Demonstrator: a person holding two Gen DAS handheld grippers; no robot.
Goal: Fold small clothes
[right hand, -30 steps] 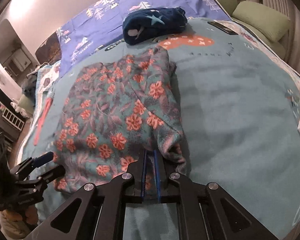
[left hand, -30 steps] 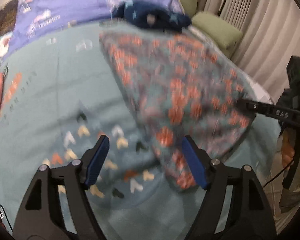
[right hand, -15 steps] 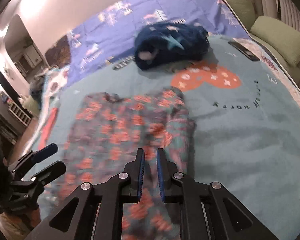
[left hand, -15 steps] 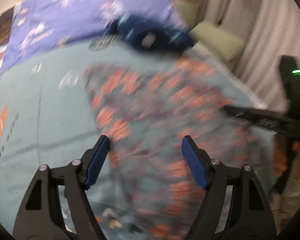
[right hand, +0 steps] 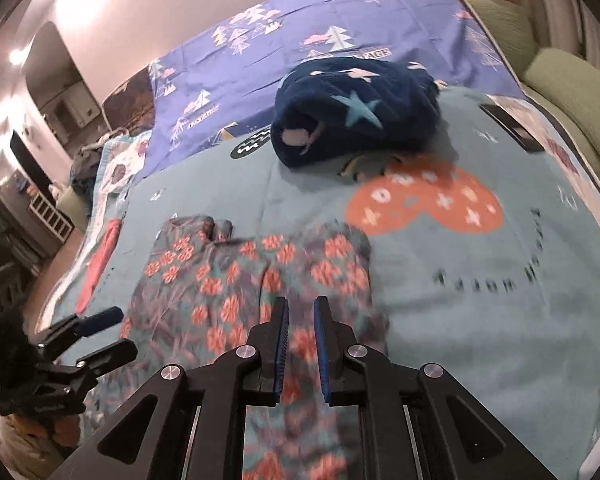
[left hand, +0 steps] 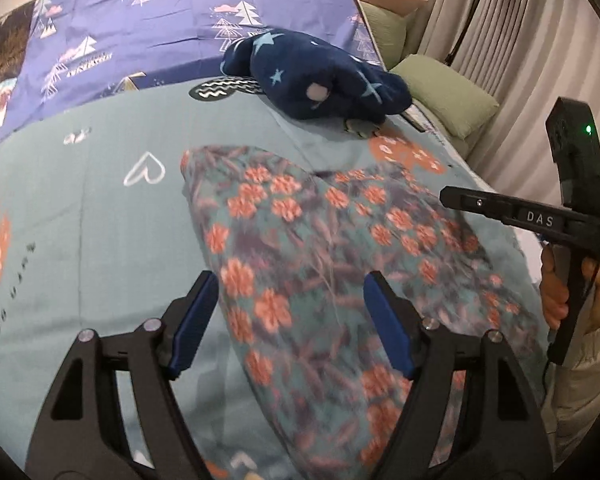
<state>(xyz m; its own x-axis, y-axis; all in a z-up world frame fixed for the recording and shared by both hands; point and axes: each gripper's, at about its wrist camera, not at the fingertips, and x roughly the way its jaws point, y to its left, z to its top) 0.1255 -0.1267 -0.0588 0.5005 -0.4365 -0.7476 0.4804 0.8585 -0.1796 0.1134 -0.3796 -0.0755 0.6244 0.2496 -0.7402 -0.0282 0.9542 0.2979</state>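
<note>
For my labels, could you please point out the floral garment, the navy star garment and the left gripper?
Floral garment [right hand: 236, 280], right wrist view: middle of the flat fabric.
Navy star garment [left hand: 320, 76], left wrist view: centre of the bundle.
Left gripper [left hand: 290, 320], left wrist view: midway between its blue tips.

Black plastic left gripper [left hand: 290, 322], blue pads, silver screws, right gripper [right hand: 300, 344] alike (lettered "DAS"), beige sleeve [left hand: 580, 392]

Floral garment [right hand: 260, 280] flat; seemingly folded.
</note>
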